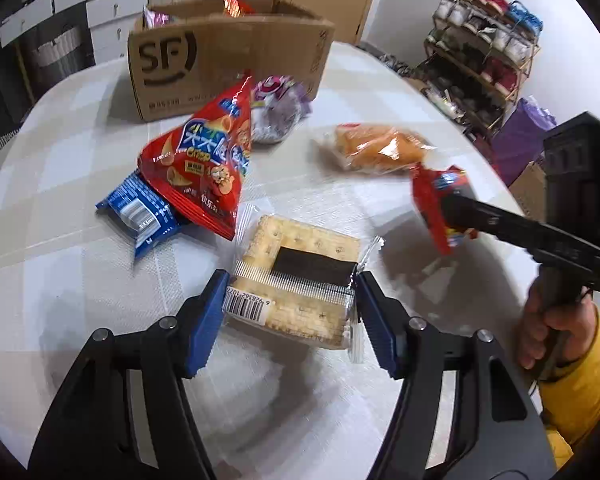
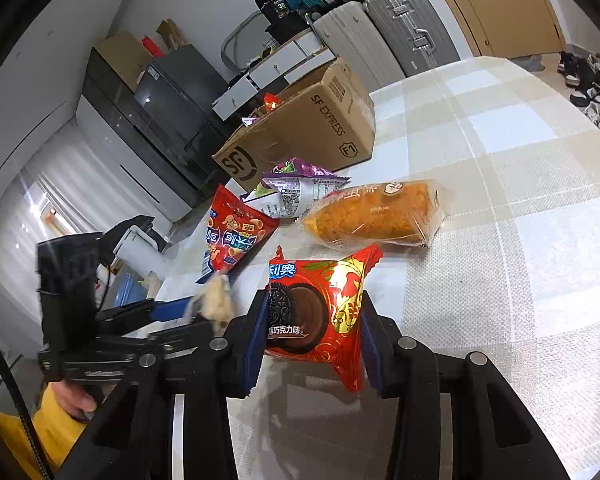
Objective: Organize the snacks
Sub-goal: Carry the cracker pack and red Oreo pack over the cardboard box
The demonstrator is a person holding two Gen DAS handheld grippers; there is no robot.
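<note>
Our left claw (image 1: 290,304) is clamped on the clear-wrapped cracker pack (image 1: 296,276), its blue pads pressing the wrapper's two sides near the barcode end. In the right wrist view the pack looks lifted off the tabletop (image 1: 80,280). Our right claw (image 2: 310,322) is clenched on a red Oreo packet (image 2: 320,316), held above the checked cloth, with its shadow beneath.

Just beyond the crackers a red crisp bag (image 1: 204,160) stands tilted, leaning over a blue packet (image 1: 140,212) that lies flat under its lower edge. Behind the crisp bag sits a purple-and-white bag (image 1: 278,110), and to its right, apart from it, a golden bread roll in clear wrap (image 1: 380,148).

Farthest back on the tabletop stands the open SF cardboard box (image 1: 228,60), with a red packet (image 1: 236,4) and a purple one (image 1: 156,20) showing above its rim.
</note>
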